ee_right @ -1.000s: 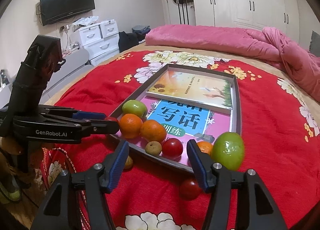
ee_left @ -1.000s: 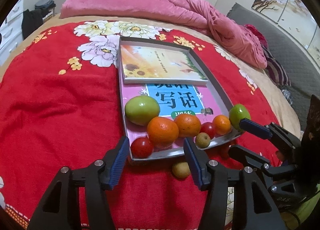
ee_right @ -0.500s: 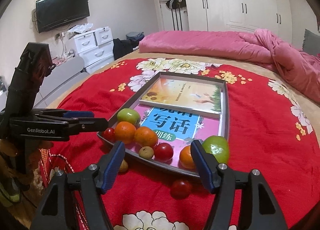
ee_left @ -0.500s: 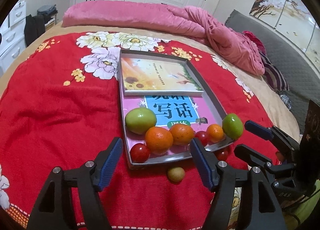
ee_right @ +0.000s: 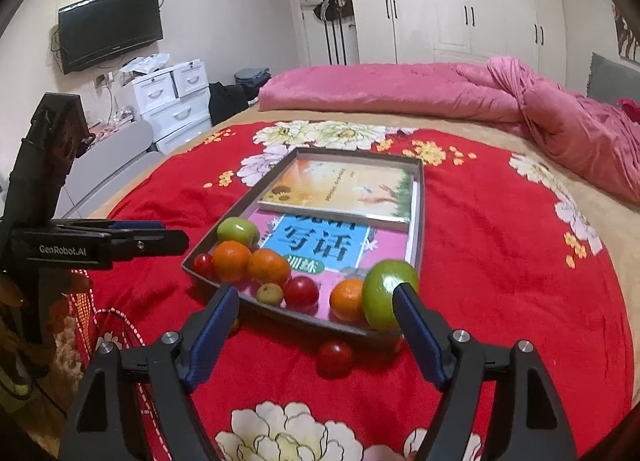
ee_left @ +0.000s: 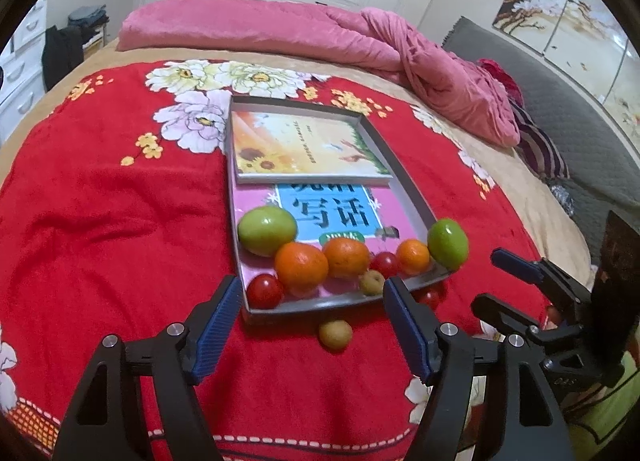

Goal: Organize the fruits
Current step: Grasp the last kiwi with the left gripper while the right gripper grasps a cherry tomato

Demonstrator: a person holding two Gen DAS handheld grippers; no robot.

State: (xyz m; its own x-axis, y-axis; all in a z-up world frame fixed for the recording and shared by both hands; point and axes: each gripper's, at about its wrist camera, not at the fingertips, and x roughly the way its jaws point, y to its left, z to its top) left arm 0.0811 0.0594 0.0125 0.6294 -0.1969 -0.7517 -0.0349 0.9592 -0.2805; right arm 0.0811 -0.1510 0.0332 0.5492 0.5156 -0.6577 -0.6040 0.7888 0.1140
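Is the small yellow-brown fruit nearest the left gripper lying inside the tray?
No, the small yellow-brown fruit lies on the red blanket, just outside the tray's near rim.

A shallow grey tray (ee_left: 404,177) lies flat on the bed with fruit crowded along its near end. A large green fruit (ee_left: 267,231) sits at the left, with two oranges (ee_left: 301,265) (ee_left: 346,257) touching beside it, a smaller orange (ee_left: 413,257) farther right and a second green fruit (ee_left: 447,243) at the right corner. Two red tomatoes (ee_left: 264,291) (ee_left: 385,263) and a small brownish fruit (ee_left: 371,282) lie among them. Another small brownish fruit (ee_left: 335,334) and a tomato (ee_right: 335,357) rest on the cloth just outside the near rim.
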